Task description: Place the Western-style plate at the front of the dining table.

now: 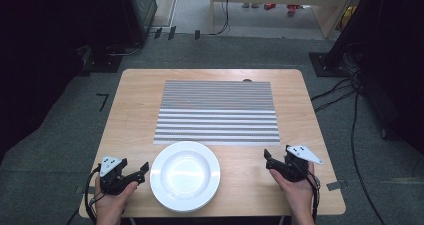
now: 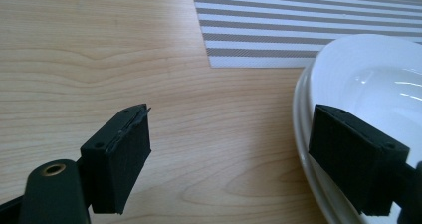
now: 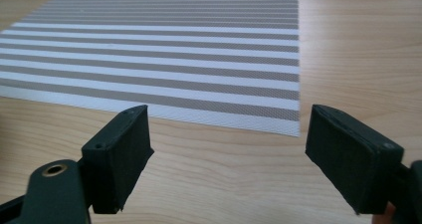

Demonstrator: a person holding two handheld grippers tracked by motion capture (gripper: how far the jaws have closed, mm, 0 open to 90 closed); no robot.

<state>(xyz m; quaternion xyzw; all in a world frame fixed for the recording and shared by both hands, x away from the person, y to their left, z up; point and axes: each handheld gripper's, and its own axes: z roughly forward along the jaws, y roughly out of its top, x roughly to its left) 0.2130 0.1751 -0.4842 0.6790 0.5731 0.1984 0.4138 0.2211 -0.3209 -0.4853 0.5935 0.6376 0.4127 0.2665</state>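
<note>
Currently, your left gripper (image 1: 145, 170) stands with its jaws wide apart and nothing pressed between the pads; in the left gripper view one pad overlaps the near rim of the plate (image 2: 358, 79), though contact cannot be confirmed. Your right gripper (image 1: 266, 157) is likewise spread, holding nothing, and looks across bare wood toward the striped placemat (image 3: 164, 50).

Moving outward: the white plate (image 1: 185, 175) sits on the worktop (image 1: 135, 110) between your two hands, just beside the left gripper and apart from the right one. It lies just short of the placemat's (image 1: 217, 112) near edge, not on it. Its edge appears layered, so it may be a stack; this cannot be settled.

Risks noted, as judgement:
- The plate sits close to the worktop's near edge. A push from one side alone could slide it off.
- The glazed rim is smooth and thin. A shallow pinch may slip.
- If stacked, lifting by the rim may take only the top plate or tilt the rest.
</note>
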